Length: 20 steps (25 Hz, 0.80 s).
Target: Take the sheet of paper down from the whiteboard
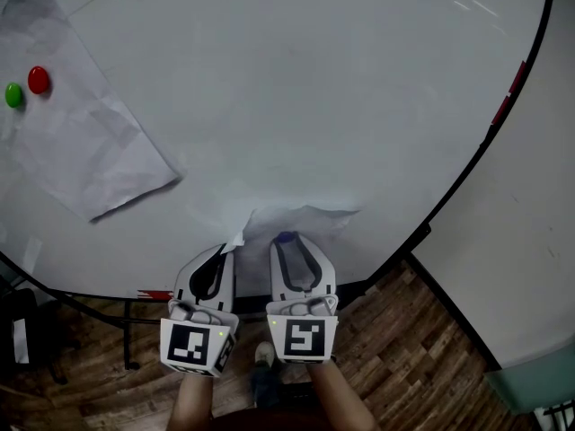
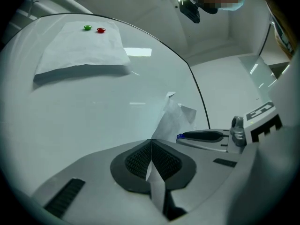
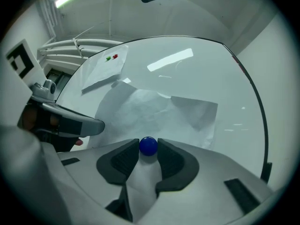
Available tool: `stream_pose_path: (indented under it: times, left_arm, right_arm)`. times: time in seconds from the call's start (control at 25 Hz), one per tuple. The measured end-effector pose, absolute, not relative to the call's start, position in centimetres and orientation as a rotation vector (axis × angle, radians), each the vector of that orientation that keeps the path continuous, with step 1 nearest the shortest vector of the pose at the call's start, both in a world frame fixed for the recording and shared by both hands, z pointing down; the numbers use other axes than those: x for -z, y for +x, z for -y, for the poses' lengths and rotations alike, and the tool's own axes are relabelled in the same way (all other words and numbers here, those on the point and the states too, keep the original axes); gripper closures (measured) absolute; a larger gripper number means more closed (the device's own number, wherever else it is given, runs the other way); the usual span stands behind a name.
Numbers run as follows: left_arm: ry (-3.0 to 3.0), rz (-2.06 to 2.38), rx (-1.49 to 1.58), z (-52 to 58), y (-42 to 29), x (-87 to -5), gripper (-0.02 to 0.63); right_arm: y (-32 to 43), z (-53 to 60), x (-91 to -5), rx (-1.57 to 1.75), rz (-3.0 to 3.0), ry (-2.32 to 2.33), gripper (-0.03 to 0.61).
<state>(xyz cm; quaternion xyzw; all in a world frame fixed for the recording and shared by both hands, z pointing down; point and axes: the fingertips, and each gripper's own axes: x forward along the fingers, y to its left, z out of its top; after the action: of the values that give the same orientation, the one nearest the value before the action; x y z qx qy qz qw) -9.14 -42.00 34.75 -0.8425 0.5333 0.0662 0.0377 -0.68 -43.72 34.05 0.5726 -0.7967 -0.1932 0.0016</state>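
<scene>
A crumpled white sheet of paper (image 1: 296,218) lies against the whiteboard (image 1: 314,88) near its lower edge. My left gripper (image 1: 225,251) is shut on the sheet's left edge, and the paper runs between the closed pads (image 2: 140,161) in the left gripper view. Just to its right, my right gripper (image 1: 287,241) has its pads closed on a round blue magnet (image 3: 148,146) that sits on the sheet (image 3: 154,111). In the left gripper view the sheet (image 2: 174,118) stands up folded beside the right gripper's finger (image 2: 201,136).
A second sheet (image 1: 81,142) hangs at the board's upper left under a green magnet (image 1: 13,94) and a red magnet (image 1: 38,80). The board's black frame (image 1: 467,169) runs down the right. Below it are a wooden floor (image 1: 404,366) and stand legs (image 1: 130,330).
</scene>
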Motion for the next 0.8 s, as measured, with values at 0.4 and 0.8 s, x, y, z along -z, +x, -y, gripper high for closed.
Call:
stream_pose_path:
  times: [0.4, 0.8]
  left_arm:
    - [-2.594, -1.663, -0.293, 40.8, -10.8, -33.6, 0.591]
    - [-2.558, -1.764, -0.287, 39.1, -13.3, -34.3, 0.591]
  right_arm:
    - [0.6, 42.1, -34.6, 0.548, 2.48, 1.82, 0.443]
    - [1.5, 41.1, -34.5, 0.533, 2.468, 1.839, 0.443]
